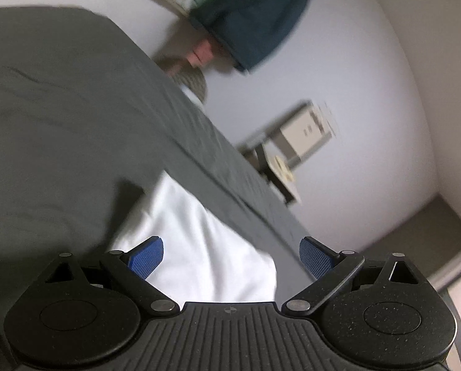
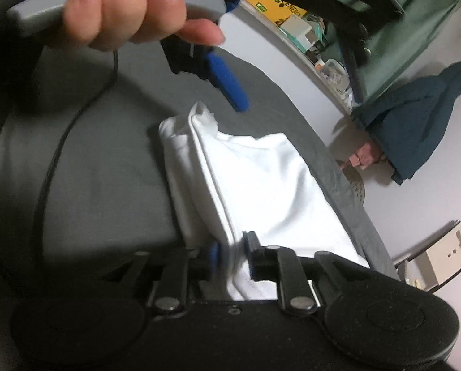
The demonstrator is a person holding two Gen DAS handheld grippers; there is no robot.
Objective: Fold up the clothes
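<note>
Blue jacket, grey sheet, white box.

My right gripper blurs where its pads close on the white garment, whose near edge my rig hides. I see only the knuckles of the hand on the left gripper, cropped by the frame. A motion-smeared box is unreadable.
</note>
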